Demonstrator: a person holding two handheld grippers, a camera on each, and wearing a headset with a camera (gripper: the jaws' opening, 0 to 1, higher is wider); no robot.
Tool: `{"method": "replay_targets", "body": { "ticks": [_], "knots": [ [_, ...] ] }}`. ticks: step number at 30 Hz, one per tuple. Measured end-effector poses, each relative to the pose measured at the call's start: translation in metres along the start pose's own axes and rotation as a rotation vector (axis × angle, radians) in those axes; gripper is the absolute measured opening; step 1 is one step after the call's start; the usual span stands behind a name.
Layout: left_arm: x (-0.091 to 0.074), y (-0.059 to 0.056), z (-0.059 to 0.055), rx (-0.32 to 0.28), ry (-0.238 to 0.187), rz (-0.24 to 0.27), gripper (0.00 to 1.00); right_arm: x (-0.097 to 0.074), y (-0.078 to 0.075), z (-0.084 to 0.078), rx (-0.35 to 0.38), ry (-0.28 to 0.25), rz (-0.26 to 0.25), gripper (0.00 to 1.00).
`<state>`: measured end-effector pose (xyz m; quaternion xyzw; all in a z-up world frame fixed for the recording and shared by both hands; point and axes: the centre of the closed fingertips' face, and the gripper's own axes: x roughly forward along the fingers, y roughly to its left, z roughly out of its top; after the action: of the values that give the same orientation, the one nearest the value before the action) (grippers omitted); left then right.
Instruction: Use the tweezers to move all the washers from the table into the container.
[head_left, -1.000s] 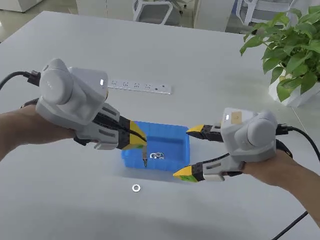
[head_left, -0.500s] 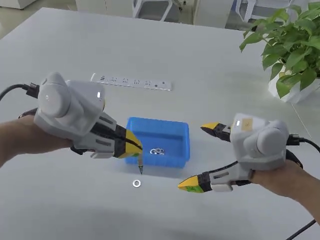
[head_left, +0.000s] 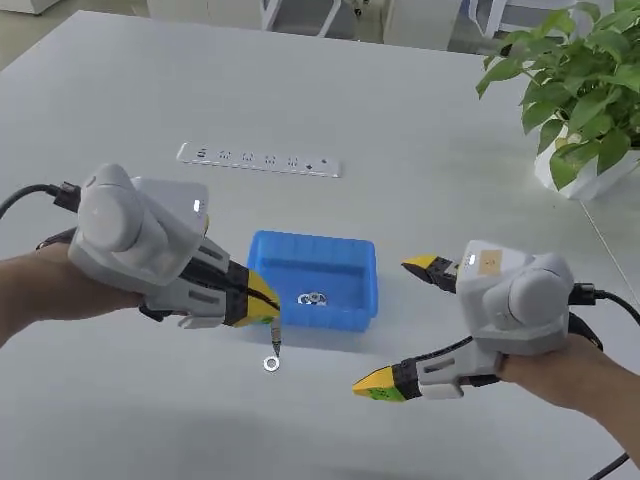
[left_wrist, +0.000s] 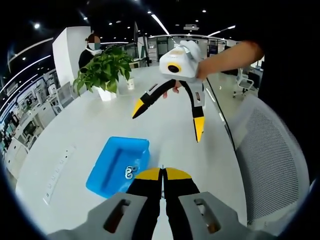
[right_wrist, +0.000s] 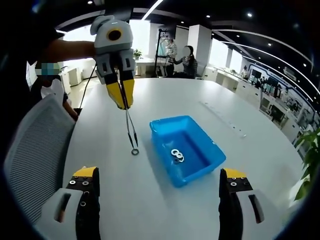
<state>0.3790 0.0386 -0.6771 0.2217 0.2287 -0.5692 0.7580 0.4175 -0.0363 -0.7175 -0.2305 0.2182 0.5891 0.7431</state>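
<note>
Your left gripper (head_left: 262, 300): jaws clenched on the tweezers (head_left: 275, 335), which point down at the counter (head_left: 120, 420)

Head view: the tweezer tips sit just beside one loose washer (head_left: 271, 363), which lies on the counter just outside the near wall of the blue container (head_left: 350, 255)

Right gripper view: you get the tweezers' full length side-on, with the tips meeting the loose washer's rim. Whether they pinch it, cannot tell

Stored washers (head_left: 313, 298): a small cluster on the container floor. The right gripper view resolves them as overlapping rings, count unclear

Your right gripper (head_left: 392, 325): jaws released, spread wide, holding nothing, to the right of the container and apart from it. The left gripper view shows it head-on, raised above the counter

Power strip (head_left: 260, 160) lies beyond the container; potted plant (head_left: 570, 80) stands at the far right
</note>
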Motion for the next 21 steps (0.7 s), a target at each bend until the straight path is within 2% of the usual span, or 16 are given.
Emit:
{"method": "replay_targets", "body": {
  "ticks": [21],
  "knots": [
    [0.007,-0.006,-0.018,-0.016,0.03,-0.018,0.04,0.002,0.012,-0.011,0.019,0.017,0.018,1.0]
  ]
}}
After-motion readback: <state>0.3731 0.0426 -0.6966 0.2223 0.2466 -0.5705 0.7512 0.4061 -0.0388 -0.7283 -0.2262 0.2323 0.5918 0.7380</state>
